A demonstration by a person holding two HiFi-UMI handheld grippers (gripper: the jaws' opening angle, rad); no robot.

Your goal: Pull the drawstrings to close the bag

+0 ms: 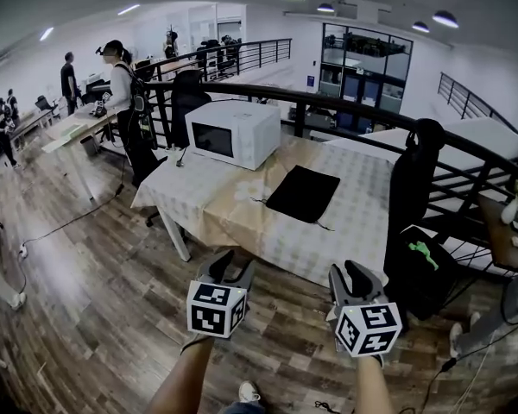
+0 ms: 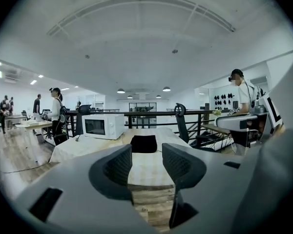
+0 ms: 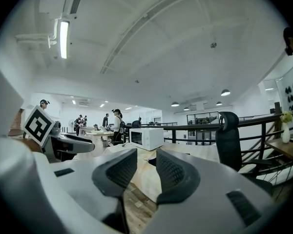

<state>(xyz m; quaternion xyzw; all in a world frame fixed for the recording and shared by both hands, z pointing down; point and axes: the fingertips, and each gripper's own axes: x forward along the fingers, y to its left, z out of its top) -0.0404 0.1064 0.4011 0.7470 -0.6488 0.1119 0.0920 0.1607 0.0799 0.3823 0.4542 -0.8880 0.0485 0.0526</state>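
Black fabric drawstring bag point(image 1: 303, 193) lies flat on the cloth-covered table point(image 1: 363, 218), near the white microwave oven point(image 1: 233, 133) and well apart from me. I judge it light, limp and apt to slide, so I'd take the thin cords point(image 1: 322, 225) trailing from its sides (not the cloth). My left claw point(image 1: 235, 266) and right claw point(image 1: 349, 272) are both spread and empty. I hold them out side by side, nearly level, over the wooden floor point(image 1: 112, 266), short of the table.
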